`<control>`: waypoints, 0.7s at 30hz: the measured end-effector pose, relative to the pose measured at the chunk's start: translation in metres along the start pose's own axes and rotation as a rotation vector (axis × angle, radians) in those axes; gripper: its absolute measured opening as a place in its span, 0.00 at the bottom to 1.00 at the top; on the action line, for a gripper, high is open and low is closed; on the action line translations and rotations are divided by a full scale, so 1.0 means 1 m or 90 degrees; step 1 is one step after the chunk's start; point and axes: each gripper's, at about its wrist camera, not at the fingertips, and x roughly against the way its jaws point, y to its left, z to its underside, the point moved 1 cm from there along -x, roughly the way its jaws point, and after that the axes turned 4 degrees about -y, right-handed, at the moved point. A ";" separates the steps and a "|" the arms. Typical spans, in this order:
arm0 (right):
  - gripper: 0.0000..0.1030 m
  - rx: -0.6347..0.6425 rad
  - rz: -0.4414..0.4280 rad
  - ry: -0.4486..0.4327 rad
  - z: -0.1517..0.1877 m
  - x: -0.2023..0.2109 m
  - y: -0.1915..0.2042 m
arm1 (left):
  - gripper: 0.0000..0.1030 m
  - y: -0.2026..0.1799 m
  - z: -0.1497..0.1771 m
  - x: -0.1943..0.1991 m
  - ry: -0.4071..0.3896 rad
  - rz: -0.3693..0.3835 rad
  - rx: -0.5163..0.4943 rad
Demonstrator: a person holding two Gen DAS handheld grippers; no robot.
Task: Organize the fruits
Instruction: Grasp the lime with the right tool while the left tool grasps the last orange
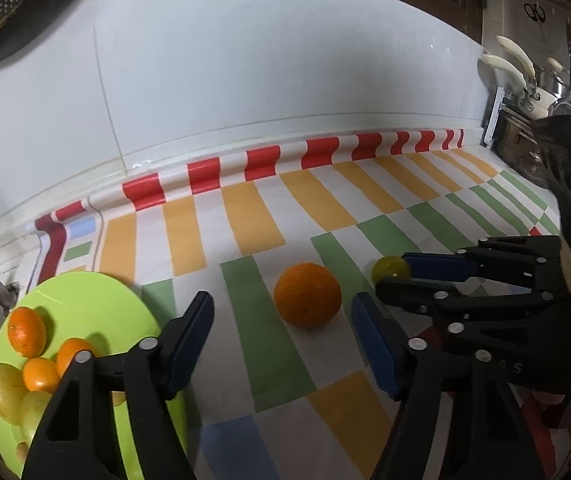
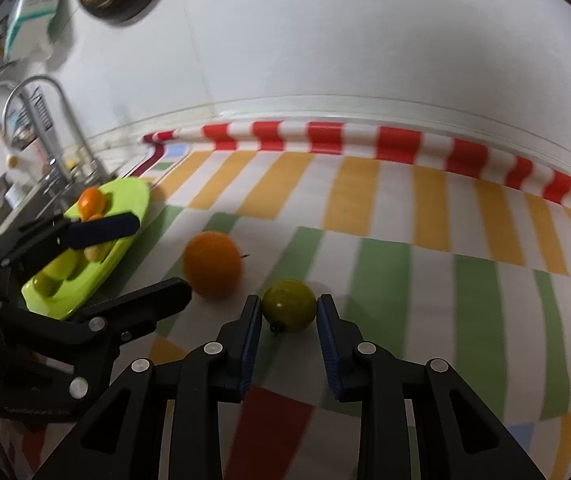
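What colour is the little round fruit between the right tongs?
Yellowish green, the little round fruit shows best in the right wrist view, pinched between the right tongs.

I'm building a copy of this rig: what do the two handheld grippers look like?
Both are matte black plastic linkages with round silver pivot pins. The left gripper and right gripper each carry two flat fingers faced with ribbed dark-blue pads. Faint raised lettering marks the right gripper's body; no cables show.
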 end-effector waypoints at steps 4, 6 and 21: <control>0.29 -0.014 0.020 -0.001 0.003 0.007 -0.008 | 0.62 -0.005 -0.003 -0.009 0.012 0.012 0.003; 0.29 -0.016 0.025 -0.003 0.003 0.011 -0.010 | 0.57 -0.008 -0.004 -0.016 0.022 0.014 0.000; 0.29 -0.030 0.035 -0.024 0.004 0.028 -0.009 | 0.39 -0.008 -0.002 -0.014 0.034 0.019 0.029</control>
